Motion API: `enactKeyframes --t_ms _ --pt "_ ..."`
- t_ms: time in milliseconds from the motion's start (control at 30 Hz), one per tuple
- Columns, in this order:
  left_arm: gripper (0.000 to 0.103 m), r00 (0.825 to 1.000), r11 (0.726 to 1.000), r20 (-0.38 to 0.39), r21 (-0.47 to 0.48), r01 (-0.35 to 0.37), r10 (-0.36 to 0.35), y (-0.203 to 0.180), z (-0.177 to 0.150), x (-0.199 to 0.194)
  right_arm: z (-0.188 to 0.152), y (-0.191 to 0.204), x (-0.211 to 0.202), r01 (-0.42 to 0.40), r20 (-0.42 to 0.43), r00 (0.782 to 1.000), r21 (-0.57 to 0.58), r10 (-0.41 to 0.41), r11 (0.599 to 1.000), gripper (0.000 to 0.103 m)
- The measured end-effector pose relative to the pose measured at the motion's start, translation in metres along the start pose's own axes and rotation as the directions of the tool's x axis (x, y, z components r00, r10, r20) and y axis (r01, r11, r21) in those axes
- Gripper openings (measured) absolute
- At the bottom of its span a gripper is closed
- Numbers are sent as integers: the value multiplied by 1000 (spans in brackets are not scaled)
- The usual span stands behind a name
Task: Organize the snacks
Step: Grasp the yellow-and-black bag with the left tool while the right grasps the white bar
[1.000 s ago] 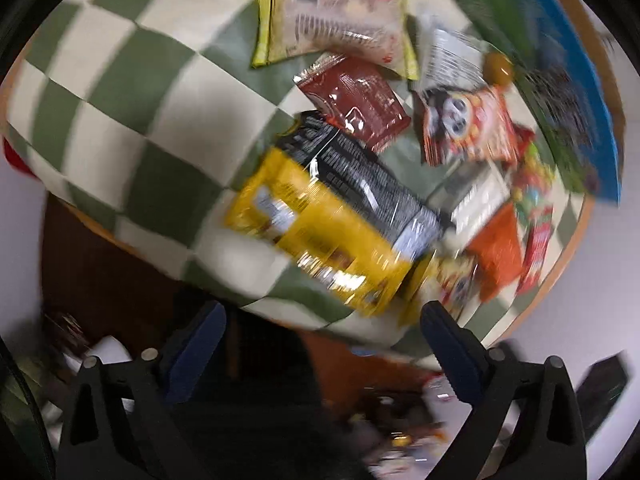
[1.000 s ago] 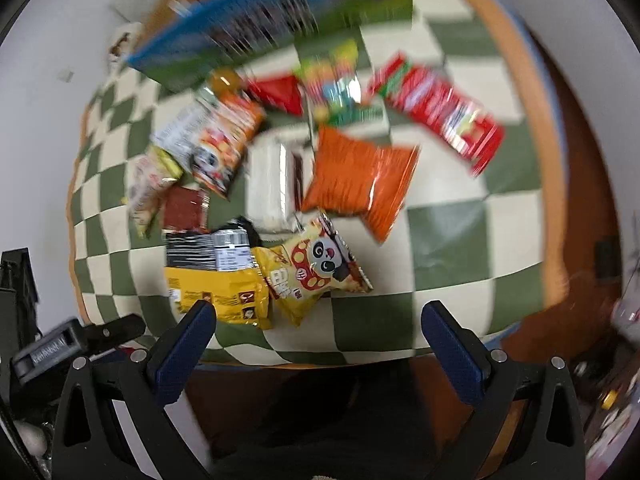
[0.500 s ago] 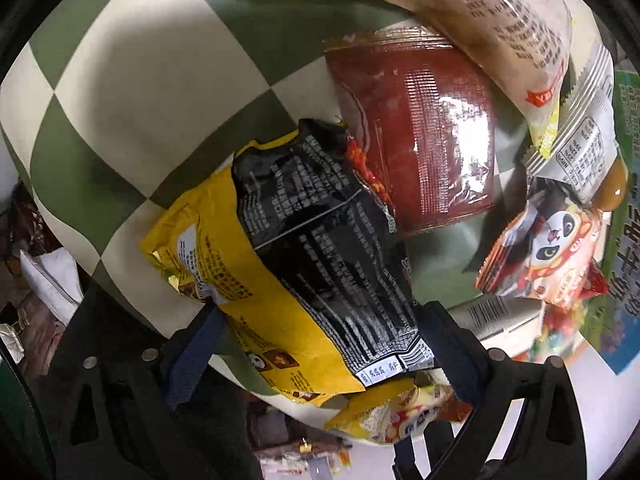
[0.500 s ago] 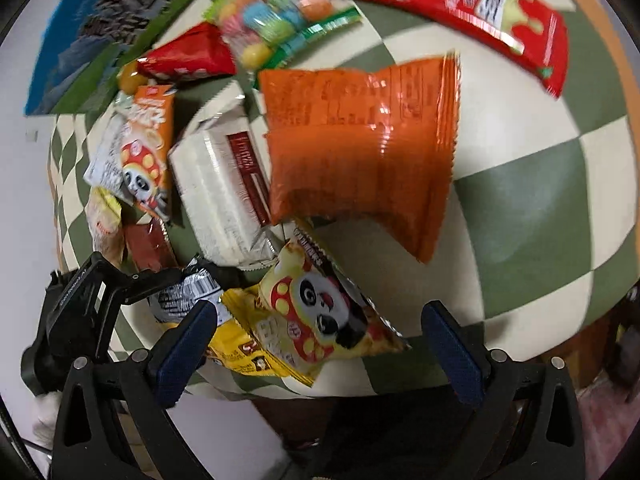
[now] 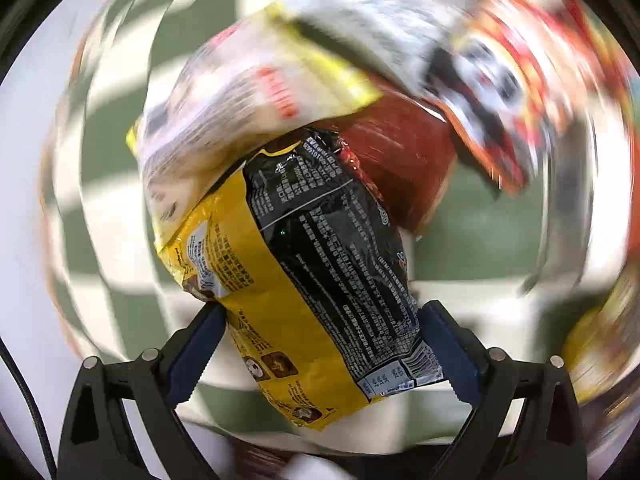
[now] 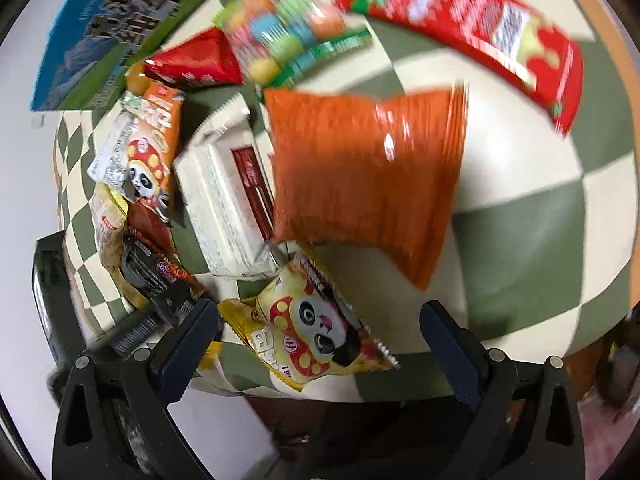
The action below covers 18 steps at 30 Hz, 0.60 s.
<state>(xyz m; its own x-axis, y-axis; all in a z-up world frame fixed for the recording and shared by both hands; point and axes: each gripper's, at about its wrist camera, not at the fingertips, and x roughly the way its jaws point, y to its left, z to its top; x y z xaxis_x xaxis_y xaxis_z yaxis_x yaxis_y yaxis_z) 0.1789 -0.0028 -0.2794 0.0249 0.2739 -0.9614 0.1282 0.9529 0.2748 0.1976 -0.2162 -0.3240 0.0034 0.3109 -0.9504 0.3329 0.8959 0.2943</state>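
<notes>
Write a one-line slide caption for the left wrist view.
Left gripper closed on a yellow-and-black snack bag, with blurred snack packets on a green-checked tablecloth behind.

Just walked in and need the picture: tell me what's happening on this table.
A person is sorting snack packets on a green-checked table with two hand-held tongs. The left tongs are clamped on a yellow-and-black bag. The right tongs hang open over a yellow panda packet, gripping nothing.
</notes>
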Motion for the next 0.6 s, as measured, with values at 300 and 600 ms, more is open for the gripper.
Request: enactKeyframes --t_ms 300,600 --pt "100 950 865 6 -412 286 -312 61 -28 5 16 57 -8 114 74 992 -182 -102 977 102" --pt "100 929 828 17 -448 338 -370 88 -23 21 -15 87 -37 241 85 970 -286 -226 927 102"
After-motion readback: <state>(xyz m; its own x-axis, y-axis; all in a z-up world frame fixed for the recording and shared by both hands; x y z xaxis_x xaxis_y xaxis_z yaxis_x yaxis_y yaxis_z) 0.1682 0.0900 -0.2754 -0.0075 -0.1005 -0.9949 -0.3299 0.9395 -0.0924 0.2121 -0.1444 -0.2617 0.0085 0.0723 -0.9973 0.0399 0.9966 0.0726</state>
